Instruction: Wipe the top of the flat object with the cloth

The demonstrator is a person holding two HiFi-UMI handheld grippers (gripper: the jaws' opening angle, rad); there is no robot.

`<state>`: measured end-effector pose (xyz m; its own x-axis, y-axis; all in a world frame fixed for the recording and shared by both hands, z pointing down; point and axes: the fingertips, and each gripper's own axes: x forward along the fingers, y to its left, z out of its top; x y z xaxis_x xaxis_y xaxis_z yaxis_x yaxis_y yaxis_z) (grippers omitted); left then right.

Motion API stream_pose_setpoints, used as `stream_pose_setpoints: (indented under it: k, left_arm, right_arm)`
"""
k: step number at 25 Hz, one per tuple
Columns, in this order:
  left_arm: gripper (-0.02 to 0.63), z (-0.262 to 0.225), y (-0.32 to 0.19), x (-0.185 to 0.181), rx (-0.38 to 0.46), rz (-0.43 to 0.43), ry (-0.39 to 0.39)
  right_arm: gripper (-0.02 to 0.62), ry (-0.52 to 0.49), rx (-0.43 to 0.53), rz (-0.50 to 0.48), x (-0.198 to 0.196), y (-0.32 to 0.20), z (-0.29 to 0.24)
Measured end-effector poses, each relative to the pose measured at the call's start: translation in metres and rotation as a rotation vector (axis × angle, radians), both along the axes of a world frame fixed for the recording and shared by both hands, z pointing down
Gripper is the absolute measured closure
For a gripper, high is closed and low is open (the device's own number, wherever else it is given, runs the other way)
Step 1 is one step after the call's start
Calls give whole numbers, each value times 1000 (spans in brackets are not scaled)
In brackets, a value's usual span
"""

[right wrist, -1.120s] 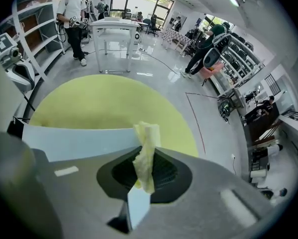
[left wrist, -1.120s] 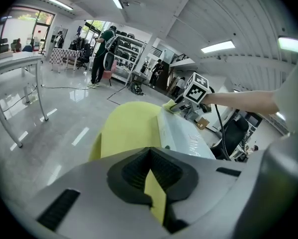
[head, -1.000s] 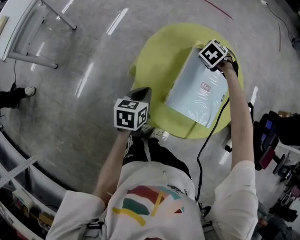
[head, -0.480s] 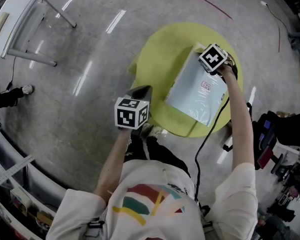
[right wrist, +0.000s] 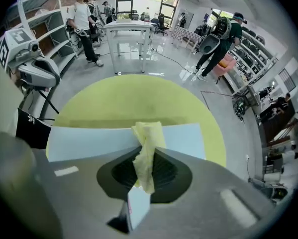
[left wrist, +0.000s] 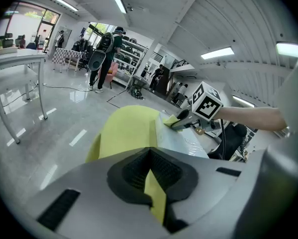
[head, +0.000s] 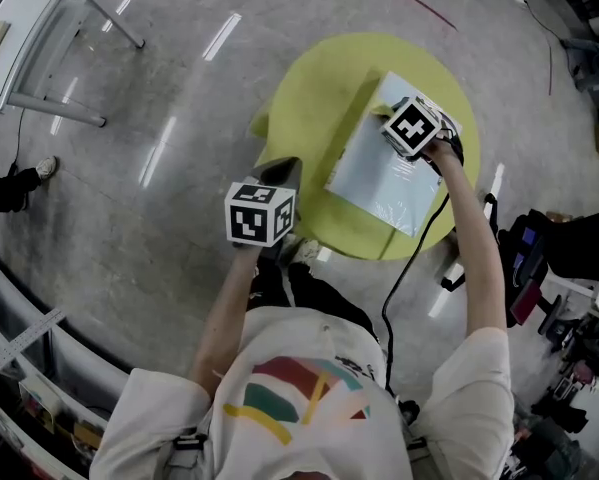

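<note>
The right gripper [right wrist: 148, 156] is clamped on a crumpled yellow cloth [right wrist: 148, 133] at the far right of the pale blue flat object [head: 379, 183] (on a round yellow-green table [head: 309, 78]), while the left gripper [head: 282, 173], jaws together and empty, hangs at the table's near left edge.

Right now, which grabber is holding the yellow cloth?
The right gripper: its jaws pinch the yellow cloth over the light-blue flat object. The left gripper is shut, empty.
</note>
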<state>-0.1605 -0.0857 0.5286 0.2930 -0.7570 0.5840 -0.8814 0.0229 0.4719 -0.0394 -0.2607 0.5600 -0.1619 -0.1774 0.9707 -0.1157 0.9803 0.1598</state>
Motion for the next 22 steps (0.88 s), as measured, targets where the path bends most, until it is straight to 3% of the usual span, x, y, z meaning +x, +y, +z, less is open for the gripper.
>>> stream_pose_setpoints:
  k: [4,10,18,22]
  left_arm:
    - [592,-6,-1,1,15,-5,2]
    - [592,-14,-2,0,32,-3,5]
    - [592,-20,-7,5,46,5,19]
    - [592,-24,-9,4,59,11,31]
  right_arm:
    - [568,-2,-64,-31,-3,40,1]
    - [568,-30,-76,-76,-13,75,-1]
    - [568,1,-121,-53,2,123,3]
    - [568,-26,-123,-91,-11,148,-1]
